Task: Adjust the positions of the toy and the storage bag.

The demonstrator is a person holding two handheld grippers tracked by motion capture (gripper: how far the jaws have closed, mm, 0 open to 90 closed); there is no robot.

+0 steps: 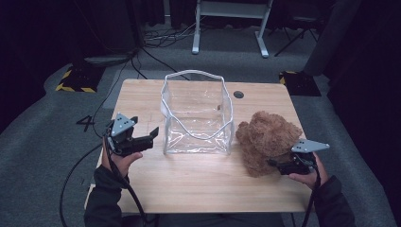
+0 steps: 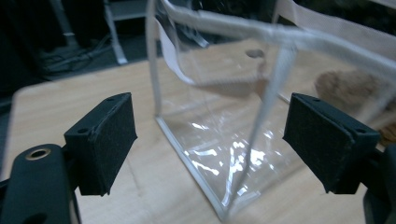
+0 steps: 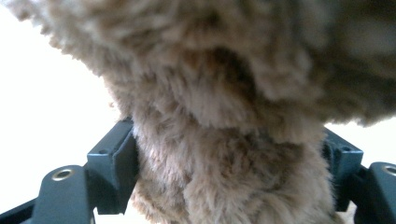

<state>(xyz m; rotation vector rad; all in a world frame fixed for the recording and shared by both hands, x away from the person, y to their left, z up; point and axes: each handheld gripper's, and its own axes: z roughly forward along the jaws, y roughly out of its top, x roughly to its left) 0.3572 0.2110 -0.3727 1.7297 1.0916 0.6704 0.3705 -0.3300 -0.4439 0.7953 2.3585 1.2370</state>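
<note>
At lower left of the high view, my left gripper (image 1: 150, 135) hovers with its jaws spread wide and nothing between them, just beside the clear plastic zip bag with white trim (image 1: 197, 113) standing open at centre on the light wooden table (image 1: 198, 184). Lower right, my right gripper (image 1: 275, 164) has its jaws pressed against the fluffy brown teddy bear (image 1: 265, 142), which lies just right of the bag.

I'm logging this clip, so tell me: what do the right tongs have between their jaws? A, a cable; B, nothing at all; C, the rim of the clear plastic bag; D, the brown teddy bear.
D: in the right gripper view the jaws of the right tongs press on both sides of the brown teddy bear, while the clear plastic bag stands apart at mid-table.
</note>
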